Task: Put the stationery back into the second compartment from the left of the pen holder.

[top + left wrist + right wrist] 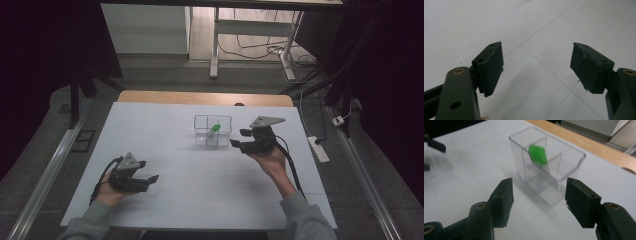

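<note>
Here a clear box [213, 131] with inner dividers stands on the white desk [175, 200], toward its far middle, its long side running left to right in the high view. A small green piece [216, 128] sits inside it, up near the top edge of a divider, in the middle-to-right part of the box. In the right gripper view the green piece [538, 155] is blurred, an oblong lump that seems to lean against the divider, its long axis tilted from upper left to lower right; which end is which I cannot tell, nor exactly which compartment holds it.

The right gripper [242, 139] is held just to the right of the box, pointing left at it, close but apart from the wall. Its jaws stand partly open with nothing between them, and in its own view the clear box [546, 165] lies ahead of the gap.

The left gripper [149, 173] rests low at the near left of the desk, well apart from the box, pointing right. Its jaws are spread wide and hold nothing, with bare desk [536, 37] beyond them.
</note>
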A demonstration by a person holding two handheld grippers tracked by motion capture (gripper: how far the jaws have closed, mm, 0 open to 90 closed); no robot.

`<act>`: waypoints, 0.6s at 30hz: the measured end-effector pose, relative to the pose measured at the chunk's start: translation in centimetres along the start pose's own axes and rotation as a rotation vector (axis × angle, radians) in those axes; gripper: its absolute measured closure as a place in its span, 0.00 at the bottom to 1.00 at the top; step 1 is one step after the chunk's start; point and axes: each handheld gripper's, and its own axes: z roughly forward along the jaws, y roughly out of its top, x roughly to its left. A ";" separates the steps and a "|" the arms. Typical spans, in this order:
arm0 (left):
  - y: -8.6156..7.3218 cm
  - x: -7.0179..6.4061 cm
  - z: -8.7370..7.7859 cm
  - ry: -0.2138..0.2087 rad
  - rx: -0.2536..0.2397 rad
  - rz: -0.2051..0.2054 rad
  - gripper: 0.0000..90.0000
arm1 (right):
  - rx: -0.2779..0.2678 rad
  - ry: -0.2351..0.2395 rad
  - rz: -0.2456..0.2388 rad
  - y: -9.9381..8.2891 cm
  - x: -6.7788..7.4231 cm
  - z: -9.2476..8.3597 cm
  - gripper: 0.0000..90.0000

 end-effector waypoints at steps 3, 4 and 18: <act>0.0 0.0 0.0 0.000 -0.001 -0.005 0.29 | 0.012 -0.012 0.013 -1.8 -0.3 -1.2 0.44; 0.0 0.0 0.0 0.000 -0.001 -0.006 0.29 | 0.013 -0.016 0.022 -2.4 -0.5 -1.7 0.44; 0.0 0.2 -0.3 -0.005 -0.020 -0.027 0.29 | 0.036 -0.036 0.050 -8.7 -0.8 -5.9 0.43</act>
